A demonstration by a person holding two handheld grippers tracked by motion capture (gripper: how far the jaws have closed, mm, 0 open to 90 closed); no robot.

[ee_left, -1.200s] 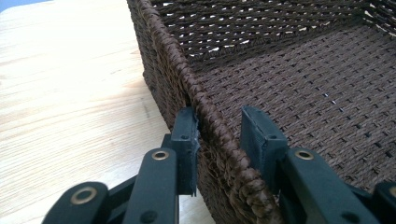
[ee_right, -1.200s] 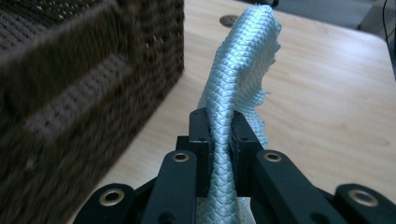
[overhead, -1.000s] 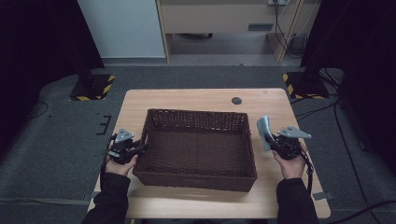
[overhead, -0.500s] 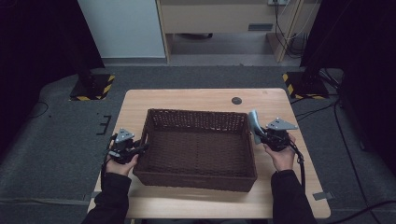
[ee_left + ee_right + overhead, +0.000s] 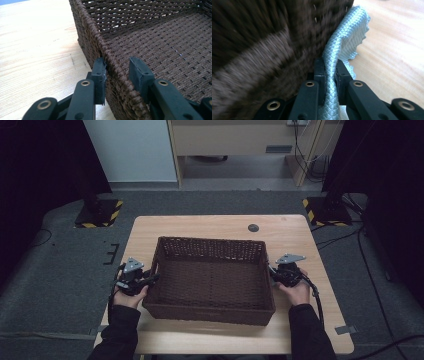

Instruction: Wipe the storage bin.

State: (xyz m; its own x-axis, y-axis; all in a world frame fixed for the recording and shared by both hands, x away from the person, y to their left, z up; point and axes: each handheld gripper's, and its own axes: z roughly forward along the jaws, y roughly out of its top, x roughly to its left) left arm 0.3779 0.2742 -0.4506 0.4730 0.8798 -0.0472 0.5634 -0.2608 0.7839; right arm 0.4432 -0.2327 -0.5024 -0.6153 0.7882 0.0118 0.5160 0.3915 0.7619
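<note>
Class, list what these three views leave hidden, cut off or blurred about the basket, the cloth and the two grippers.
- Pale blue cloth: lower end cut off at the right gripper view's bottom edge, behind the right gripper.
- Wicker basket: motion-blurred in that view.
- Left gripper: whether it clamps the basket rim is unclear; the rim partly hides the gap.

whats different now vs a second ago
The right tongs, shut on a pale blue woven cloth, moved in from the table's right side toward the basket, and the cloth now lies against its right wall. The left tongs stayed astride the basket's left rim, jaws apart. The basket itself has not shifted.
</note>
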